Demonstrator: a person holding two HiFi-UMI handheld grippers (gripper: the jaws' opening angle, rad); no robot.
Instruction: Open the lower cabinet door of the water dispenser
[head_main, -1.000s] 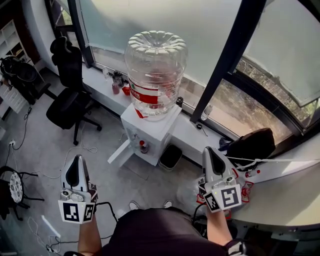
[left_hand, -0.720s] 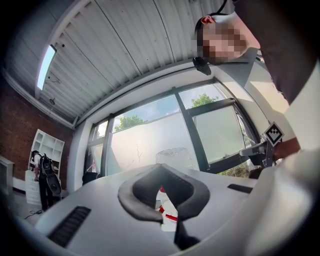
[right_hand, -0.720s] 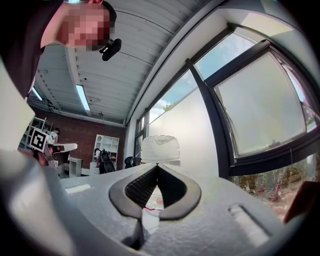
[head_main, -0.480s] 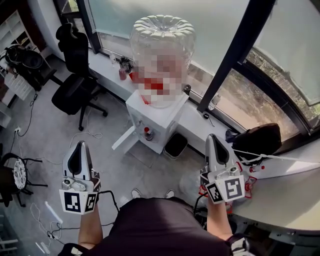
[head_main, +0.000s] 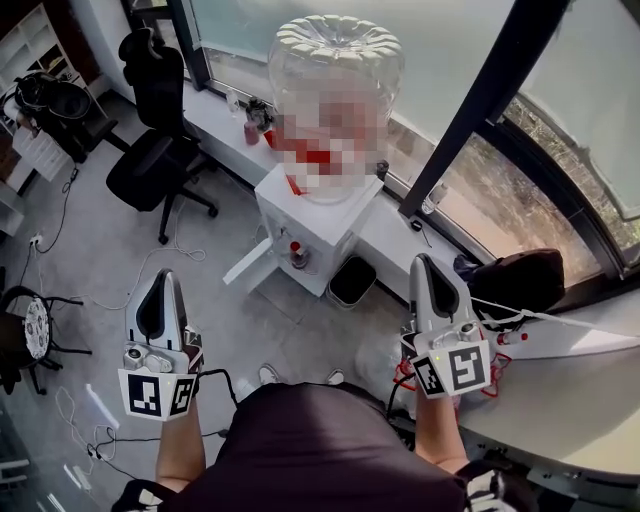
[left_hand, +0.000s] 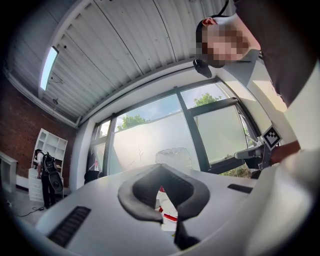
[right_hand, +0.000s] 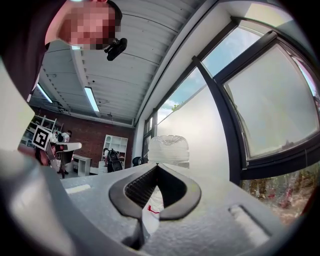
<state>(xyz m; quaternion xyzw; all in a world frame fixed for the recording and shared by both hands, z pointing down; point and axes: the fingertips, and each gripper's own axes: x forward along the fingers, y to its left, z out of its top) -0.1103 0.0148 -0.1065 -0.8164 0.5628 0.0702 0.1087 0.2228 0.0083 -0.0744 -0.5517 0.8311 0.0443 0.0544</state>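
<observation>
From the head view we see the water dispenser (head_main: 332, 238) standing white against the window sill, with the big clear bottle (head_main: 335, 50) upside down on top of it. Its lower cabinet door (head_main: 246, 268) stands swung out to the left of the dispenser, away from the body. A small dark bin (head_main: 352, 284) sits just to the right of the dispenser, and a black office chair (head_main: 150, 165) stands well to its left. Our left gripper (head_main: 162, 288) hovers short of the dispenser on the left and our right gripper (head_main: 428, 275) on the right. Both are well apart from the door and touch nothing.

In the left gripper view, the left gripper (left_hand: 161, 168) has its fingers pressed together at the tips with nothing between them. The bottle (left_hand: 173, 154) rises straight beyond them, and the right gripper (left_hand: 259, 153) shows off to the right of the dispenser.

In the right gripper view, the right gripper (right_hand: 157, 167) likewise has its fingers shut tip to tip and empty. The bottle (right_hand: 169, 147) stands directly behind them, and the left gripper (right_hand: 60, 145) shows far to the left of it.
</observation>
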